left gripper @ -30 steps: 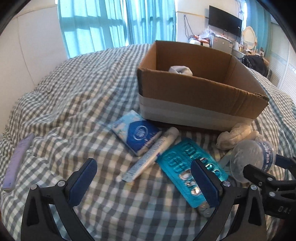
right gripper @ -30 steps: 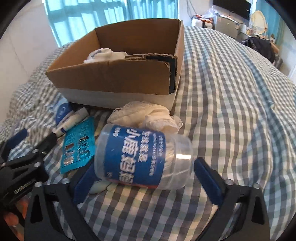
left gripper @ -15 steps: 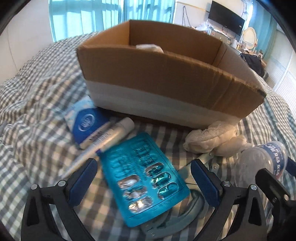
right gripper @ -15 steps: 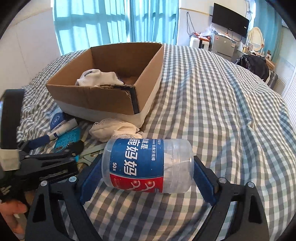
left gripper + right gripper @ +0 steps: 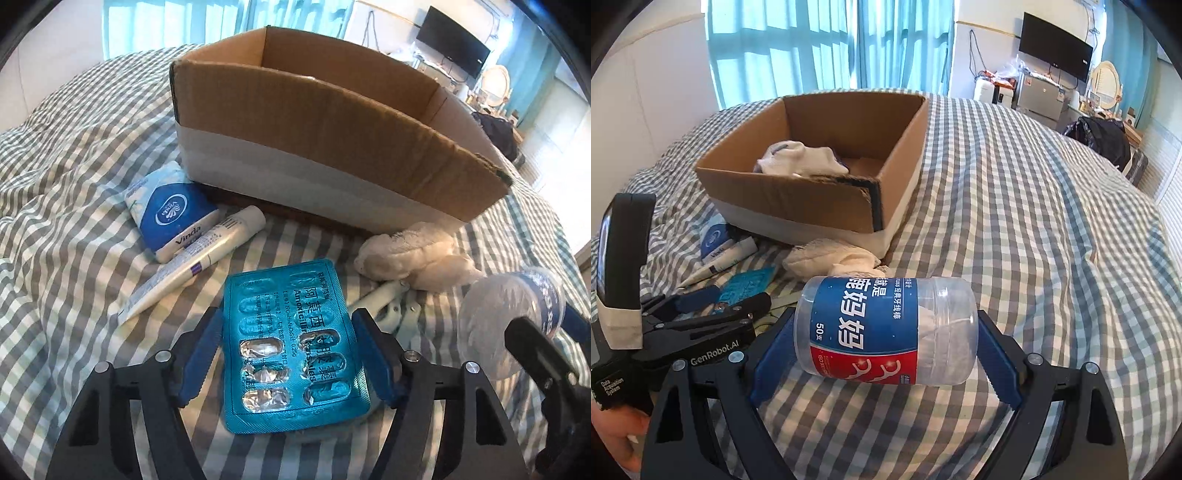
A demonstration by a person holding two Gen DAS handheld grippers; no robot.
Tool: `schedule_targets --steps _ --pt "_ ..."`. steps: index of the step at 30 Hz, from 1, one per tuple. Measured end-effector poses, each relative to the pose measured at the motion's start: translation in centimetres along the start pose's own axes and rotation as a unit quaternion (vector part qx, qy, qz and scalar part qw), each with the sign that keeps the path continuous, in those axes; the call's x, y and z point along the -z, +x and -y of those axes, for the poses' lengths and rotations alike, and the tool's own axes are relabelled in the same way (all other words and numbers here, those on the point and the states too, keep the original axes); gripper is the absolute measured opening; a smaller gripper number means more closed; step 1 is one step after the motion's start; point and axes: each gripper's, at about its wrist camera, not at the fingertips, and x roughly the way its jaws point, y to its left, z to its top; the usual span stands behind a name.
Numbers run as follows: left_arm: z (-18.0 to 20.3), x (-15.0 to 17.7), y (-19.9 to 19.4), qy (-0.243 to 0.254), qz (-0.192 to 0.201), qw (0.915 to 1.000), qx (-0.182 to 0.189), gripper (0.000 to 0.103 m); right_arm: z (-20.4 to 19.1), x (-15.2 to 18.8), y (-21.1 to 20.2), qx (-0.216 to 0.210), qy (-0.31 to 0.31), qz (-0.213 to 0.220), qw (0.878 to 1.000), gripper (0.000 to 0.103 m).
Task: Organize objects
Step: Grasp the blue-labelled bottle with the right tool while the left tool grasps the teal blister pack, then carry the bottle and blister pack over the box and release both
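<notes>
My left gripper (image 5: 291,354) is closed around a teal blister pack of pills (image 5: 291,339), its jaws against both long edges, low over the checked bed. My right gripper (image 5: 886,354) is shut on a clear floss-pick jar with a blue and red label (image 5: 886,328) and holds it sideways above the bed. The jar also shows at the right of the left wrist view (image 5: 513,314). An open cardboard box (image 5: 798,184) stands behind, with white socks (image 5: 801,162) inside. The left gripper shows in the right wrist view (image 5: 720,299).
A blue tissue pack (image 5: 173,214), a white tube (image 5: 199,258), a crumpled white cloth (image 5: 410,251) and a pale plastic tool (image 5: 388,302) lie before the box (image 5: 332,147). Checked bedding (image 5: 1034,221) spreads to the right. A TV and furniture stand far back.
My left gripper moved forward onto the blister pack and its jaws narrowed around it. My right gripper lifted the jar up and back from the bed.
</notes>
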Motion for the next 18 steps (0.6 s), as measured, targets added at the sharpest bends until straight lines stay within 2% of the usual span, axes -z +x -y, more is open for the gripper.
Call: schedule_targets --steps 5,18 --pt "-0.7 0.3 -2.4 -0.002 0.017 0.9998 0.003 0.073 -0.9 -0.2 -2.2 -0.002 -0.007 0.019 1.0 0.09" --pt "0.6 -0.9 -9.9 0.03 0.107 0.9938 -0.01 0.073 -2.1 -0.1 -8.3 0.0 -0.015 0.071 0.997 0.09"
